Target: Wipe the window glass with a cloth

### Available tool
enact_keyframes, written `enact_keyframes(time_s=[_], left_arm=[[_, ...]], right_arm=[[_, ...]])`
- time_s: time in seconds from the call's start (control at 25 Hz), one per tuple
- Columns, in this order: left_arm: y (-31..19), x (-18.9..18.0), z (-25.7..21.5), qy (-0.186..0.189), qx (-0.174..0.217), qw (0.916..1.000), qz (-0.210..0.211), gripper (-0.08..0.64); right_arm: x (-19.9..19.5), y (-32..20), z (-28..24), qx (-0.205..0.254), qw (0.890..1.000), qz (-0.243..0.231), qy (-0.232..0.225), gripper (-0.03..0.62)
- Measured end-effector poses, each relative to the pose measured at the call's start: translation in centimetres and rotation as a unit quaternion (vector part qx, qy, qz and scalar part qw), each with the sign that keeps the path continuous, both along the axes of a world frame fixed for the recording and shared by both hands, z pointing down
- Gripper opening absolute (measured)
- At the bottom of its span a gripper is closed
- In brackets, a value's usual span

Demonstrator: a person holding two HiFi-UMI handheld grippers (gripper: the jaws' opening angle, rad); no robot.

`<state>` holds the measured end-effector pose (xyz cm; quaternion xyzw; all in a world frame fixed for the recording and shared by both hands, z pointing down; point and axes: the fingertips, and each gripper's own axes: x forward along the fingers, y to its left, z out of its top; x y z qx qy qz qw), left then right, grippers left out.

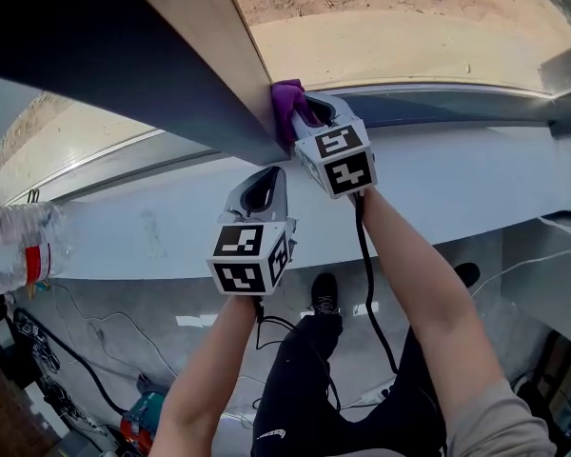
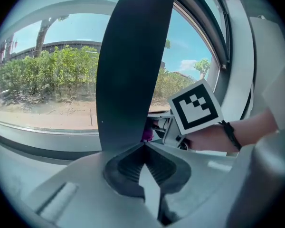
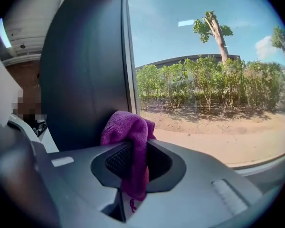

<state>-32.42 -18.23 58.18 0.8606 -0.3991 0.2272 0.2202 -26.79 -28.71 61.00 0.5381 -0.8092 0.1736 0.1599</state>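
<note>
The right tongs (image 3: 133, 163) are gripping a purple cloth (image 3: 128, 129). Its bunched top is sticking out past the tips, sitting at the bottom corner of the window glass (image 3: 204, 56) beside the dark frame post (image 3: 85, 70). The left tongs (image 2: 143, 148) are hovering clenched and empty, apart from the cloth.

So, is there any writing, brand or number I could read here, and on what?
None can be read.
The bottle label: too blurred.
Print on the trousers: too small.
The left marker cube and right marker cube: black-and-white patterns, no letters.
The purple cloth: no print visible.
</note>
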Motion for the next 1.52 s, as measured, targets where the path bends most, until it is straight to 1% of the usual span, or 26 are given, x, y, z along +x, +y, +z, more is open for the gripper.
enact_keyframes(time_s=[0.08, 0.2, 0.32, 0.4, 0.52, 0.64, 0.84, 1.0, 1.24, 1.4, 1.52], left_arm=[[-0.1, 0.0, 0.6, -0.007, -0.004, 1.0, 0.0, 0.0], [-0.1, 0.3, 1.3, -0.018, -0.008, 0.9998, -0.001, 0.0], [0.1, 1.1, 1.8, -0.022, -0.013, 0.9997, 0.003, 0.0], [0.3, 1.8, 2.0, -0.025, -0.016, 0.9995, 0.006, 0.0], [0.7, 3.5, 2.2, -0.027, -0.019, 0.9994, 0.013, 0.0], [0.8, 5.8, 2.2, -0.027, -0.02, 0.9992, 0.022, 0.0], [0.7, 10.6, 2.5, -0.028, -0.024, 0.9986, 0.037, 0.0], [1.1, 15.6, 3.2, -0.033, -0.027, 0.9975, 0.056, 0.0], [2.4, 23.0, 4.3, -0.037, -0.039, 0.9949, 0.085, 0.0], [3.2, 28.4, 4.1, -0.04, -0.042, 0.9929, 0.104, 0.0], [3.5, 32.1, 4.0, -0.041, -0.042, 0.9912, 0.118, 0.0]], right_arm=[[0.1, -0.6, 1.0, -0.02, 1.0, -0.001, -0.009, 0.087], [0.0, -1.2, 2.2, -0.045, 0.999, -0.015, -0.01, 0.087], [0.1, -1.4, 3.3, -0.068, 0.997, -0.022, 0.002, 0.087], [0.5, -1.3, 3.5, -0.073, 0.997, -0.025, 0.013, 0.087], [2.0, -0.8, 3.7, -0.077, 0.996, -0.025, 0.02, 0.087], [4.6, -0.2, 4.2, -0.084, 0.996, -0.017, 0.022, 0.087], [11.4, 0.6, 4.3, -0.081, 0.996, 0.02, 0.025, 0.087], [18.3, 1.8, 4.7, -0.081, 0.995, 0.06, 0.026, 0.087], [28.7, 3.9, 5.3, -0.094, 0.989, 0.117, 0.01, 0.087], [35.4, 5.1, 5.4, -0.098, 0.985, 0.138, 0.01, 0.087], [39.7, 5.8, 5.5, -0.097, 0.985, 0.145, 0.014, 0.087]])
